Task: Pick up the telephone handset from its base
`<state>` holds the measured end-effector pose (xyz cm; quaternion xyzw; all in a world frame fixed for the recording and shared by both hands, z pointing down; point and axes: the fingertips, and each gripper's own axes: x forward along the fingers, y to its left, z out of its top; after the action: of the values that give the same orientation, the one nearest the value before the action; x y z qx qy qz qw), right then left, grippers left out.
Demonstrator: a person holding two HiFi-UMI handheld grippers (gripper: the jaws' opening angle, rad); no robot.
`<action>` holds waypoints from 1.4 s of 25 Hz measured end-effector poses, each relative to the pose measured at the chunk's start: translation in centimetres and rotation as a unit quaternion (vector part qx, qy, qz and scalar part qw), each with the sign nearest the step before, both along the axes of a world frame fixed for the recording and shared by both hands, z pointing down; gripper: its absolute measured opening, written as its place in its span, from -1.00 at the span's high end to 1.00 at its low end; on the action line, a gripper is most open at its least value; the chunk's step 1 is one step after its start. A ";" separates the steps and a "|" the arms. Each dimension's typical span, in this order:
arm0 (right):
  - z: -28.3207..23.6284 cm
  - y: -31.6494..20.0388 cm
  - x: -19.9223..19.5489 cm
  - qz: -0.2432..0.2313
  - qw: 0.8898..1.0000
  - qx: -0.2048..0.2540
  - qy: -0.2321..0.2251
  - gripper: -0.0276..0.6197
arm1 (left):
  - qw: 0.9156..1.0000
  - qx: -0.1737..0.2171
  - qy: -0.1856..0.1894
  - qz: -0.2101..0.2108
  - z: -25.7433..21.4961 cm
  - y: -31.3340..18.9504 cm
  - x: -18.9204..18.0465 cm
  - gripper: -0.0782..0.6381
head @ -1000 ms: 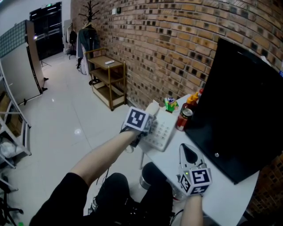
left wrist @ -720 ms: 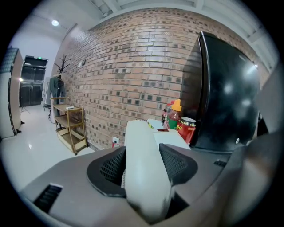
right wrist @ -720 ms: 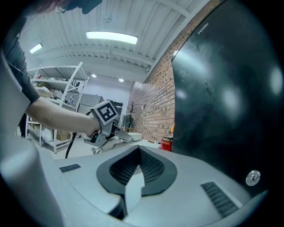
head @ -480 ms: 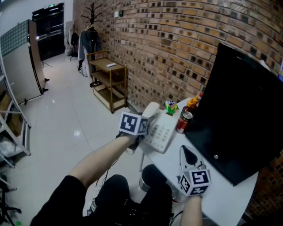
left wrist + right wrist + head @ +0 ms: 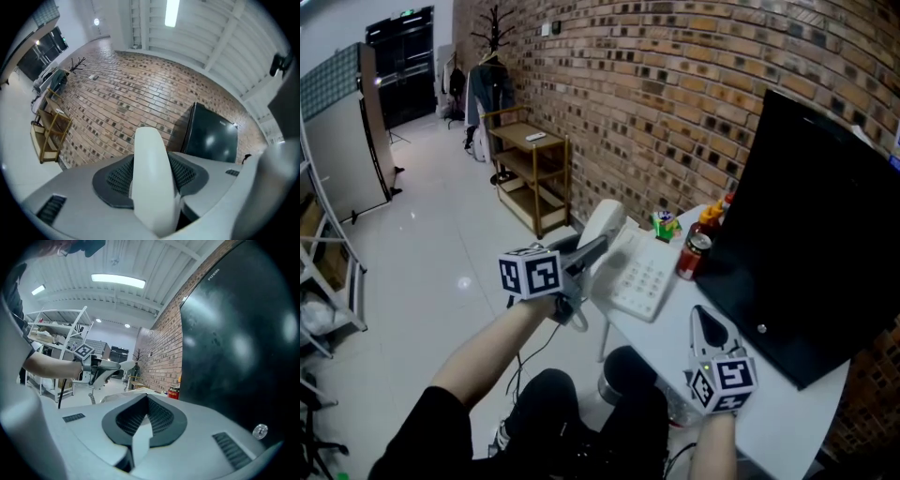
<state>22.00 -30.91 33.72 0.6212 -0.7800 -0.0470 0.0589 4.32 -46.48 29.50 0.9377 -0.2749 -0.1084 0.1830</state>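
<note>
My left tongs (image 5: 589,253) clamp the white handset (image 5: 602,218), which I see raised clear of its base (image 5: 643,277) on the tabletop (image 5: 773,412) (right tongs (image 5: 706,325) pinched together, empty).

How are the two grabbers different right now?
The left gripper is clamped on the white handset; the right gripper is shut on nothing. The left gripper is up in the air beside the table; the right gripper is low over the table. Both carry a cube with square markers.

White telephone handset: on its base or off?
Off: left gripper holds the white telephone handset clear of the white keypad base.
</note>
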 end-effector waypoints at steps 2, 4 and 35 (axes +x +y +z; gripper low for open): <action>-0.2 0.2 0.1 -0.004 1.000 0.004 -0.003 0.89 | 1.000 0.013 0.027 0.007 -1.0 0.6 -1.2 0.17; -0.6 0.3 0.2 -0.005 1.000 0.007 -0.006 0.89 | 0.998 0.033 0.046 0.014 -1.9 1.3 -2.3 0.17; -0.9 1.6 0.0 -0.041 0.998 0.026 -0.032 0.89 | 0.959 0.095 0.219 0.154 -4.0 6.9 -8.4 0.17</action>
<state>22.03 -29.29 32.82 0.5916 -0.8046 -0.0493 0.0156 -4.08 -39.60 25.51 0.9349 -0.0690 -0.3077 0.1630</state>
